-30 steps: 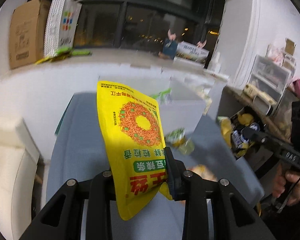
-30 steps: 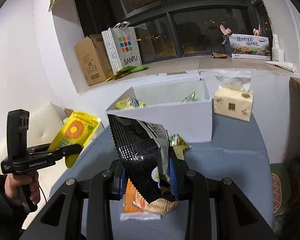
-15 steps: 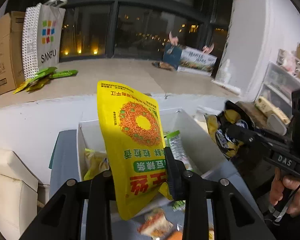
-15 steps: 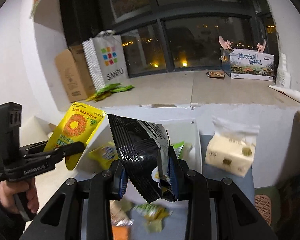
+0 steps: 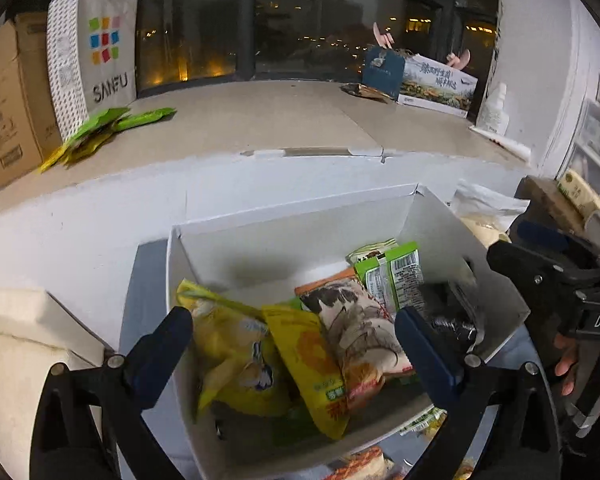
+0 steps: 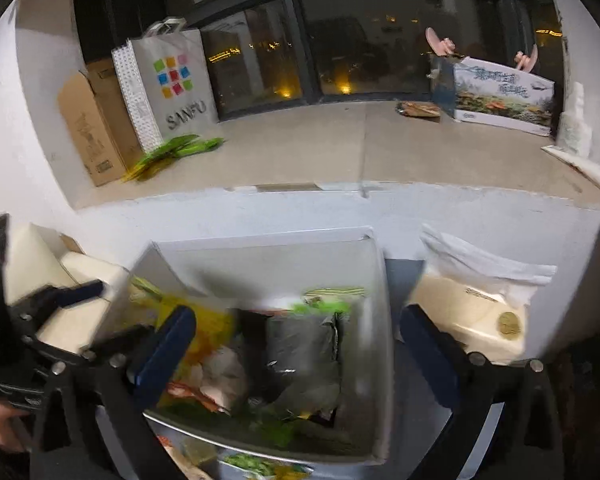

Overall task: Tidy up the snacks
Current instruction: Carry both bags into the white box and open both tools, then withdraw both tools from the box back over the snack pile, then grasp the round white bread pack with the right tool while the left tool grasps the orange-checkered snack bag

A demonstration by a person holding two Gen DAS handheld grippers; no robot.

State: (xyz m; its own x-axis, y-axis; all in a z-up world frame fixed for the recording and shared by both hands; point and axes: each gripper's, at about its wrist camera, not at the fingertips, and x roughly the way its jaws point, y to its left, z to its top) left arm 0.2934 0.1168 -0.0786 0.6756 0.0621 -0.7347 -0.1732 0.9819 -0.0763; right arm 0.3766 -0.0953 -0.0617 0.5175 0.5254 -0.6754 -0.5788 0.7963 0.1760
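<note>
both grippers (image 5: 292,340) (image 6: 296,340) wide — empty

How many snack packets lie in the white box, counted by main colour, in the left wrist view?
Yellow packets: 2
Orange packet: 1
Green packets: 2
Black packet: 1
Total: 6 clearly visible in the white box; others may lie beneath.

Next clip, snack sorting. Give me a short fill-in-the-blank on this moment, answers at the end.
1. Both the left gripper and the right gripper are ____.
2. The yellow bag lies inside the white ____.
3. The bag on the sill reads ____.
4. Right of the box sits a pack of ____.

Answers: open; box; SANFU; tissues
</note>
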